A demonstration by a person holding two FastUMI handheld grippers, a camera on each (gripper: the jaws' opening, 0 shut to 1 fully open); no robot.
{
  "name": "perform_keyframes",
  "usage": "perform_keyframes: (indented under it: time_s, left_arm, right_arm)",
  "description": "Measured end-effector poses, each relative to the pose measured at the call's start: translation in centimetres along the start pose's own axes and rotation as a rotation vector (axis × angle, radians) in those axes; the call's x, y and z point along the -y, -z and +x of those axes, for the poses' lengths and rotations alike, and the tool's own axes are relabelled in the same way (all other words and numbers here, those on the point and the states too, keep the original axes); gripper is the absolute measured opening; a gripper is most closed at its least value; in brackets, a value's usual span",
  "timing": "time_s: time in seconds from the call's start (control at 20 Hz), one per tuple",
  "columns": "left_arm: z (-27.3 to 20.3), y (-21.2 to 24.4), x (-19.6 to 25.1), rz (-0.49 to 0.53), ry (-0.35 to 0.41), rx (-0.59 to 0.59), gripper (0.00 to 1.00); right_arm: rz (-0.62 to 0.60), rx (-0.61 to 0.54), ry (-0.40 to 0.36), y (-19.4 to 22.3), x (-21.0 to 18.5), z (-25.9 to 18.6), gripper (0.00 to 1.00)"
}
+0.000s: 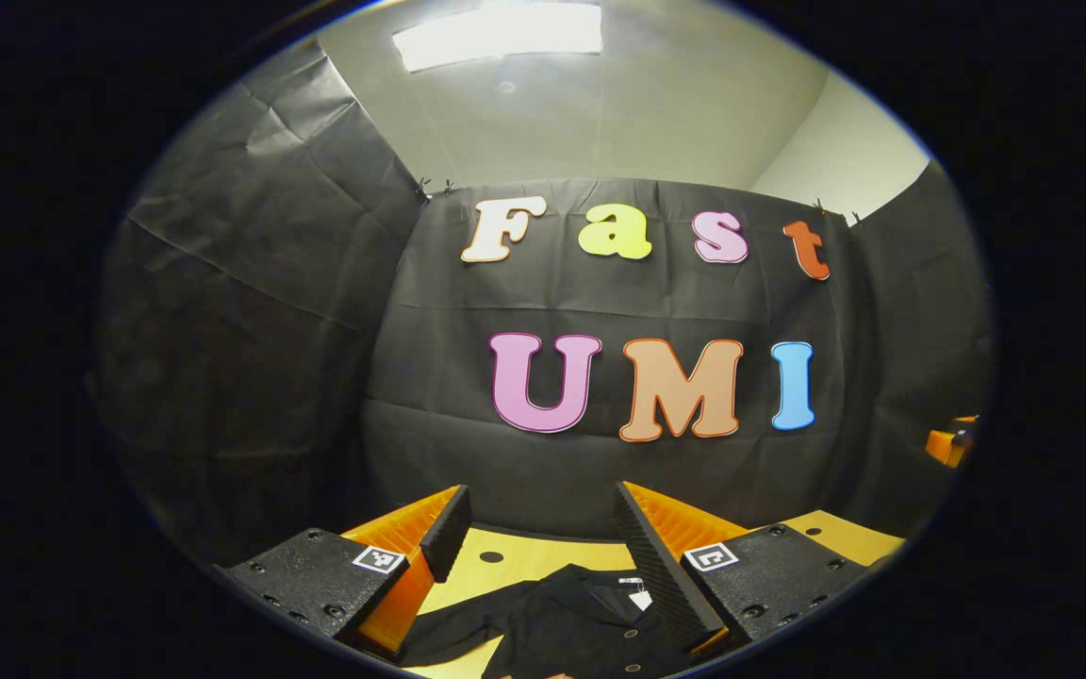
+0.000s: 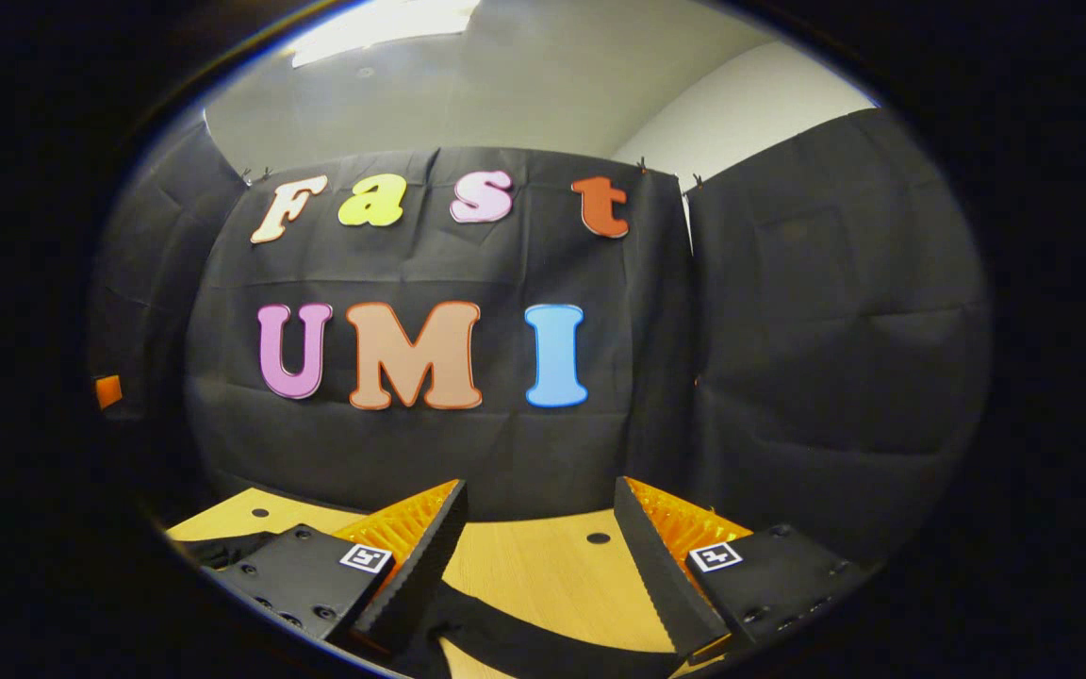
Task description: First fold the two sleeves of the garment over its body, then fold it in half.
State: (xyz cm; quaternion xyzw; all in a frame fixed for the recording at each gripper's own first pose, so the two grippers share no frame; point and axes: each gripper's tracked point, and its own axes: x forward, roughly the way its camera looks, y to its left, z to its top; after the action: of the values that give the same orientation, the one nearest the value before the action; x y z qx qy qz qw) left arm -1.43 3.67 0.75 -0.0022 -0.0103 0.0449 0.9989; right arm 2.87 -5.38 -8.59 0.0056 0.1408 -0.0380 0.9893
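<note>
While held above the table [image 1: 515, 566], left gripper [image 1: 543, 533] spread wide, nothing between the fingers [image 1: 447, 542]. Black garment [image 1: 562, 622] lying flat on the light wooden top just below and ahead of the jaws, collar end toward the booth wall, small white tag [image 1: 639, 598] at the neck, dark buttons down the front. One sleeve [image 1: 453, 627] stretched out to the left in the left gripper view, passing under the left finger, not touching as far as can be told. Small dark hole [image 1: 491, 556] in the tabletop past the collar.

Right gripper [image 2: 540, 528] also wide open, gripping nothing. Strip of black fabric, likely the other sleeve [image 2: 524, 641], running across the wood under its fingers in the right gripper view; contact cannot be told. Two dark holes in the wood farther ahead. More black cloth at the lower left edge of that view.

Beyond the table edge, black cloth wall [image 1: 317, 358] on the back and sides. Pale ceiling above, with lit panel [image 1: 501, 33]. Bit of the other gripper at the far right edge of the left gripper view.
</note>
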Motion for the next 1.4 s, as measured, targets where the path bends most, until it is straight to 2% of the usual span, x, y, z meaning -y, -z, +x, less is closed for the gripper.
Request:
perform_keyframes:
  time_s: [0.35,0.6,0.95,1.15,1.4]
  left_arm:
    - [-0.1,0.4,0.8,0.011,0.007,-0.009,0.92]
    - [-0.1,0.7,0.7,0.024,-0.009,-0.029,0.92]
    - [-0.2,1.2,1.2,0.050,-0.034,-0.052,0.92]
    - [-0.5,1.1,1.3,0.069,-0.051,-0.058,0.92]
    - [-0.7,0.5,1.6,0.103,-0.071,-0.052,0.92]
  right_arm:
    - [0.001,-0.310,0.098,10.1,5.5,2.3,0.97]
    - [-0.003,-0.466,0.153,16.4,8.7,3.3,0.99]
    - [-0.011,-0.710,0.177,25.5,11.5,3.3,1.00]
    - [-0.063,-0.797,0.194,30.0,13.7,2.7,1.00]
    - [-0.049,-0.883,0.199,33.5,15.2,2.5,1.00]
